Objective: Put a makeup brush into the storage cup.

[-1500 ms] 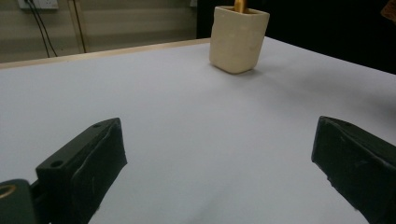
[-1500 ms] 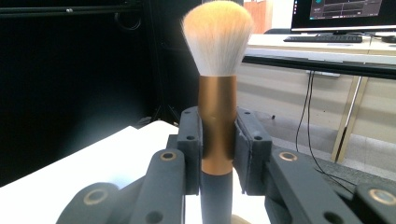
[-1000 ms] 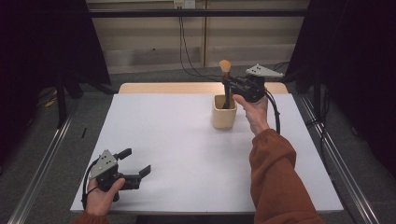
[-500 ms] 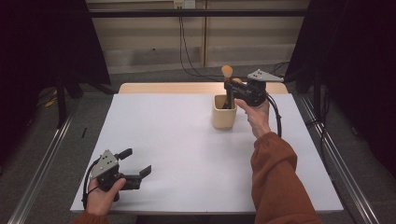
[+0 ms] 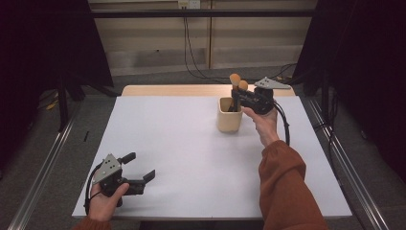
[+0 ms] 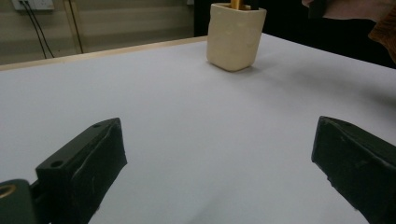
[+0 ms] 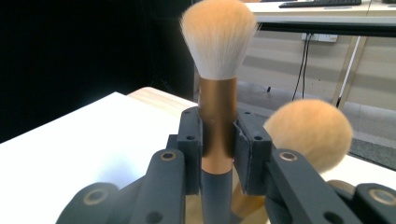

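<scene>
surface [image 5: 182, 158]: plain white, pale wood strip along its far edge
cup [image 5: 229, 116]: cream
brush [image 7: 217, 93] in my jaws: peach-orange bristles, copper ferrule, dark grey handle
second brush [image 7: 308, 135]: same peach-orange head
my sleeve [image 5: 287, 191]: rust orange

Brush handles [image 6: 238, 4] cut off by the top edge in the left gripper view; second brush [image 7: 308, 135] blurred behind the right gripper [image 7: 218, 154]; cup [image 5: 229, 116] interior hidden

Upright bronze-handled brush [image 7: 217, 116] over cream cup [image 5: 229, 116], beside another brush [image 7: 308, 133].
</scene>
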